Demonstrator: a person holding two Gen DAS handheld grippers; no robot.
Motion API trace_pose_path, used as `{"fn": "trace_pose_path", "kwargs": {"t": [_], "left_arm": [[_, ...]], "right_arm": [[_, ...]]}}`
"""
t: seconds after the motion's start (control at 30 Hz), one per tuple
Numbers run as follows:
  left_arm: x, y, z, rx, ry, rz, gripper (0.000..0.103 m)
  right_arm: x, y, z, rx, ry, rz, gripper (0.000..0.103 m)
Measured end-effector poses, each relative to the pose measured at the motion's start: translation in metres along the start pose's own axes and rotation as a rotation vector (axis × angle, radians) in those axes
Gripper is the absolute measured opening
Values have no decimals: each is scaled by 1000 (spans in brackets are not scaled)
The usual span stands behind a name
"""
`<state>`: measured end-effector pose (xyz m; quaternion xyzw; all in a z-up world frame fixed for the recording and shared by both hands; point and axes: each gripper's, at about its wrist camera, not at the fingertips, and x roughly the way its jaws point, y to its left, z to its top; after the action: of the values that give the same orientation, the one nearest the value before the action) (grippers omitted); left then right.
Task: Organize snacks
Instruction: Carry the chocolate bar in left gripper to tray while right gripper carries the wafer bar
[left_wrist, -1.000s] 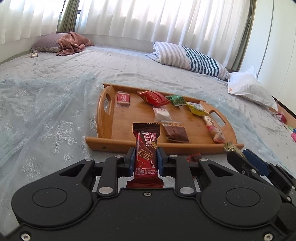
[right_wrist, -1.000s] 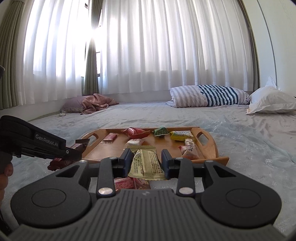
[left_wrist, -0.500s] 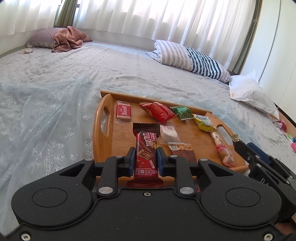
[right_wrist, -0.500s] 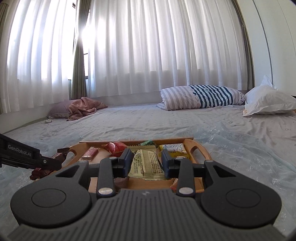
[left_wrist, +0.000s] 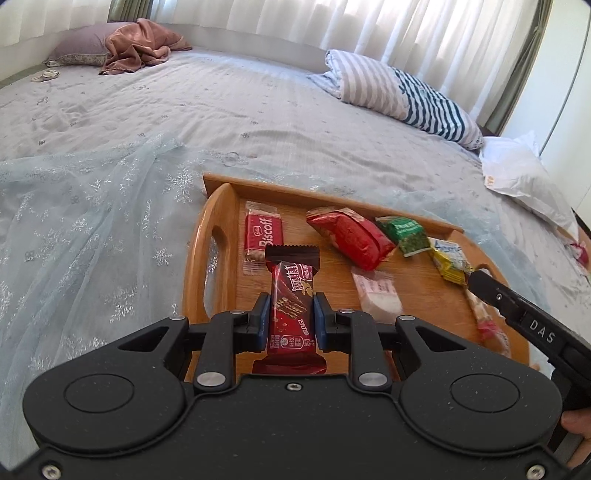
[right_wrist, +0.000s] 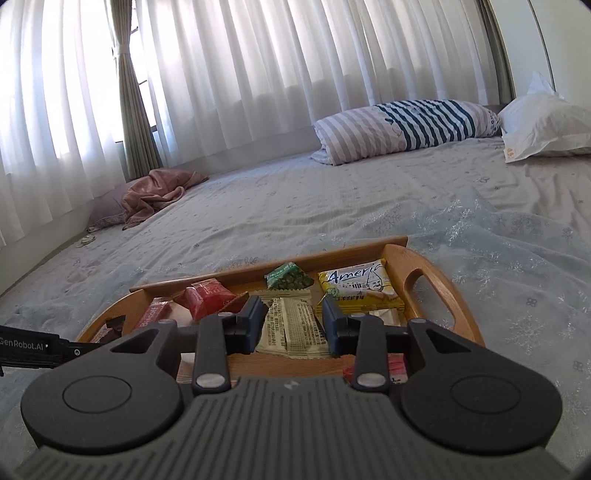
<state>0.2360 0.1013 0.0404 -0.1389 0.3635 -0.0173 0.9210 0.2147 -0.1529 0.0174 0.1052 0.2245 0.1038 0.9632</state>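
"Biscoff" on red packet; "GenRobot.AI" on left tool.

Daylight glows through white sheer curtains behind a wide grey bed, with a striped pillow and a crumpled pink blanket.

A bedroom in a home. Shown by the wide bed under a pale grey, faintly patterned sheet, filling nearly all of both views. At the bed's far side, a blue-and-white striped pillow, and just beside it a white pillow. At the bed's far left corner, a mauve pillow with a crumpled pink blanket on it. Behind the bed, full-length sheer white curtains over bright windows, with a grey-green drape tied back. Across the bed's near part, a gauzy light-blue snowflake throw, and on it a wooden tray of packaged snacks.
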Motion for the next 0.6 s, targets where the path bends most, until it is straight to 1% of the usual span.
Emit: {"fn": "trace_pose_path", "kwargs": {"t": [0.17,0.3,0.43,0.6], "left_arm": [[23,2,8,-11,21,21,22],[34,3,10,-8,31,31,22],[41,3,16,4,21,50,22],[48,7,23,1,19,66,22]], "right_arm": [[28,0,1,-5,51,-34,40],[43,2,2,11,99,-19,40],[52,9,1,-21,118,-37,40],[60,21,4,-98,151,-92,40]]}}
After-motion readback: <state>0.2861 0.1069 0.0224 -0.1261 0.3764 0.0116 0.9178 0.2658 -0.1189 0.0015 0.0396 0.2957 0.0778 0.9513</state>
